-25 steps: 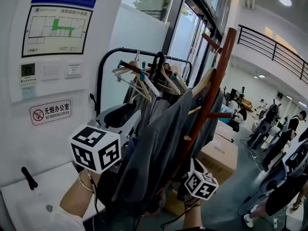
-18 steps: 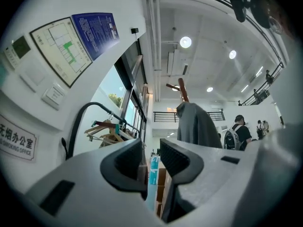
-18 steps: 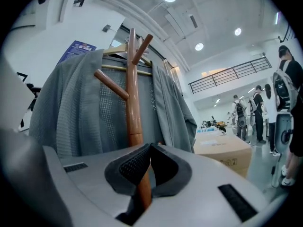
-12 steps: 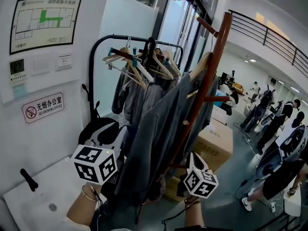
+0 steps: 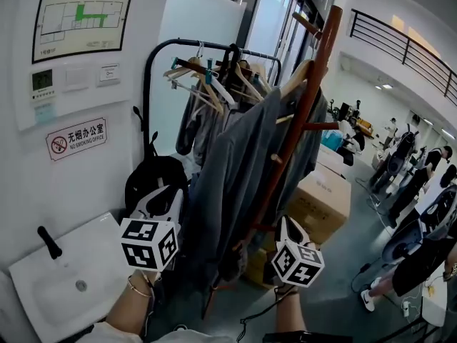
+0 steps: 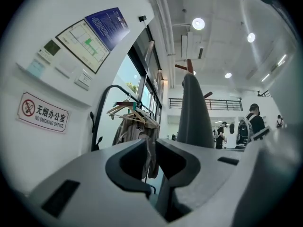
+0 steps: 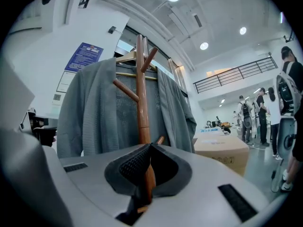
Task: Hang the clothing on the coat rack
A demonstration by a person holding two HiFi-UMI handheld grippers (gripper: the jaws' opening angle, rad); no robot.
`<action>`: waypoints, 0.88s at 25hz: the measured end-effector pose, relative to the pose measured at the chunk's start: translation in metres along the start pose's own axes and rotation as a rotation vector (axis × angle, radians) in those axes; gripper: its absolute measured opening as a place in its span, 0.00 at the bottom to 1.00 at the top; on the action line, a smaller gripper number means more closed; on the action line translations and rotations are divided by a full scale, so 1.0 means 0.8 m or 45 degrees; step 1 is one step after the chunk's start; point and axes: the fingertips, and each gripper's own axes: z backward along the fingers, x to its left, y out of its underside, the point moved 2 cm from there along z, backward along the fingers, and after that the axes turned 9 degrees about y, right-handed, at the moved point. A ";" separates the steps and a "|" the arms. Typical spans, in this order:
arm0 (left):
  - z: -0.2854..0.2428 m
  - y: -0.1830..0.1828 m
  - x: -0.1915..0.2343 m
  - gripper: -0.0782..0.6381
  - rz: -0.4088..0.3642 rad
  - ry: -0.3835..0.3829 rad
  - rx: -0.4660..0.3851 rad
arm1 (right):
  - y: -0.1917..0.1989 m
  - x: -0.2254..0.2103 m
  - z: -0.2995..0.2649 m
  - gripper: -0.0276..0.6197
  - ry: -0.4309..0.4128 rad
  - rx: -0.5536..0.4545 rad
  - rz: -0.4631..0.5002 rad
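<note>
Grey fingers of the left gripper (image 6: 152,143) stand a little apart. They have just been closing, and nothing sits between them: only far-off clothes show through the slit. In the head view this gripper (image 5: 166,200) is low, near the left edge of the hanging cloth and not touching it.

The right gripper (image 7: 149,148) has its fingers together at the tips, and nothing appears to be pinched. The brown pole of the coat rack (image 7: 141,89) rises just beyond them. From above, this gripper (image 5: 289,227) hovers close to the pole's lower part.

The grey garment (image 5: 235,177) hangs on a wooden hanger (image 5: 298,81) high on the coat rack, falling on both sides of the pole. The hanger probably serves to keep the shoulders spread and the cloth off the floor. Both sets of fingers are below the garment's shoulders and clear of it, so the hanging looks done and the hands free.

Behind stands a black clothes rail (image 5: 153,84) with more hangers, and a cardboard box (image 5: 321,199) sits on the floor past the rack.
</note>
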 end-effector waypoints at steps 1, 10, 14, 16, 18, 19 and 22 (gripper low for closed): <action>0.007 0.003 -0.004 0.20 0.000 -0.017 0.000 | 0.002 0.000 0.007 0.08 -0.010 0.004 0.001; 0.067 0.027 -0.059 0.16 0.028 -0.073 0.036 | 0.034 -0.020 0.070 0.08 -0.051 0.057 -0.048; 0.077 0.043 -0.097 0.13 0.033 -0.055 0.026 | 0.031 -0.025 0.092 0.08 -0.059 0.043 -0.068; 0.076 0.054 -0.119 0.13 0.041 -0.020 0.036 | 0.032 -0.025 0.102 0.08 -0.061 0.042 -0.073; 0.074 0.068 -0.140 0.12 0.052 0.032 0.054 | 0.040 -0.026 0.109 0.08 -0.058 0.053 -0.081; 0.072 0.076 -0.150 0.12 0.051 0.060 0.066 | 0.045 -0.027 0.111 0.08 -0.057 0.063 -0.087; 0.062 0.099 -0.168 0.12 0.005 0.104 0.109 | 0.057 -0.026 0.114 0.08 -0.062 0.084 -0.099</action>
